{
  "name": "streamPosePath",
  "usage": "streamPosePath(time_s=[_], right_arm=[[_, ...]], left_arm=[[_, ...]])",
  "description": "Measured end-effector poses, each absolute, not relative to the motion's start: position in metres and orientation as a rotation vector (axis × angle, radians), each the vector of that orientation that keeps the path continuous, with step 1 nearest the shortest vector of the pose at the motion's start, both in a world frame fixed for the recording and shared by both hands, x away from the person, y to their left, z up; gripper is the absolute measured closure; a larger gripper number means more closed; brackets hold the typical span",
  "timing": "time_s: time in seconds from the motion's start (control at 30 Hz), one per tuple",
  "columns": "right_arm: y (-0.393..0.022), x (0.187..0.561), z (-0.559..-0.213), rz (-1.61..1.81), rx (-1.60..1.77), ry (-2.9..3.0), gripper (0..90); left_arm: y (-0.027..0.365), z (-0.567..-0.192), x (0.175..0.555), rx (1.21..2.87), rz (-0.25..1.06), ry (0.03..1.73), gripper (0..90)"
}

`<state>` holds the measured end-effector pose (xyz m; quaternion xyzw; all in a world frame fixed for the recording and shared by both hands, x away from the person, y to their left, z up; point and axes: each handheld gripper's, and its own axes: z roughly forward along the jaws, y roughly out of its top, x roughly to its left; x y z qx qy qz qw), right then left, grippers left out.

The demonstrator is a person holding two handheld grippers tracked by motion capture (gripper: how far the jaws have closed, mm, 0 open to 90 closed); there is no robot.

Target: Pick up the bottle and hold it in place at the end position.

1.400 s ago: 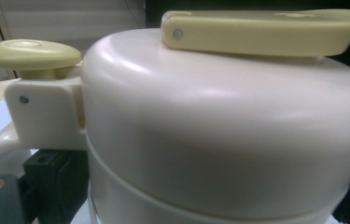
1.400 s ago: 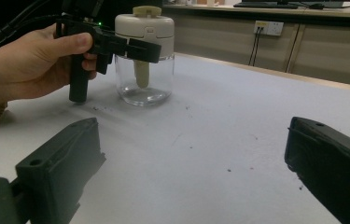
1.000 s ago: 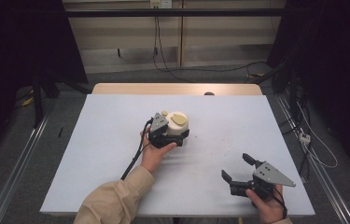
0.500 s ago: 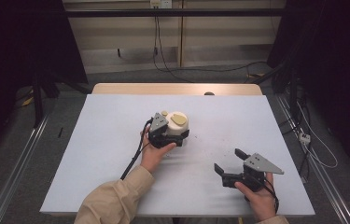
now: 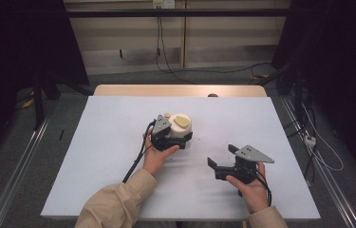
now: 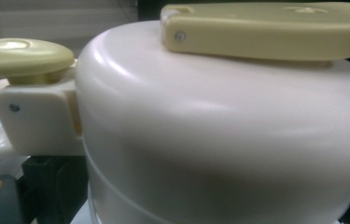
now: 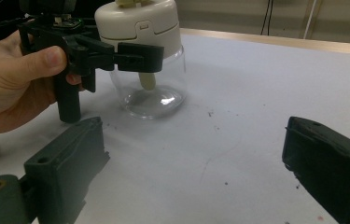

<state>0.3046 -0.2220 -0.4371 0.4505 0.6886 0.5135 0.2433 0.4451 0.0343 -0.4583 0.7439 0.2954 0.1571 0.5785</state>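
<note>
1. Since a second ago, the right gripper [image 5: 224, 157] has slid leftward over the surface [image 5: 109, 142], from near the right edge toward the middle; the left gripper [image 5: 178, 137] and the jar have kept their places.
2. That left gripper is pinched on the jar [image 5: 179, 129], its jaws closed around the body just under the cream lid [image 7: 137, 21], as the right gripper view shows.
3. Standing upright near the middle of the surface, the jar has a clear glass lower part [image 7: 156, 93] and a cream top carrying a pale yellow-green flat handle [image 6: 266, 28] and a round knob [image 6: 21, 51] (both seen very close in the left gripper view).
4. Jaws spread wide, the right gripper holds nothing; it sits low over the surface, near the jar but apart from it, on the person's side and to the right.
5. Its jaws point toward the jar and the left hand [image 7: 14, 79].
6. A few dark specks [image 7: 210, 113] lie on the surface between the two grippers.
</note>
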Motion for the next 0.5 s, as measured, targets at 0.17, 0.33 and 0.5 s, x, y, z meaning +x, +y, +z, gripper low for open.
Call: streamPosePath(time_s=[0.17,0.33,0.5], right_arm=[[-0.217,0.312,-0.433,1.407,1.235,1.885,6.5],[-0.210,0.320,-0.427,1.399,1.219,1.896,7.0],[-0.204,0.328,-0.420,1.396,1.204,1.917,8.0]], left_arm=[[0.034,-0.458,0.445,1.744,0.367,0.692,5.5],[0.035,-0.458,0.445,1.749,0.365,0.688,5.5],[0.035,-0.458,0.445,1.747,0.364,0.689,5.5]])
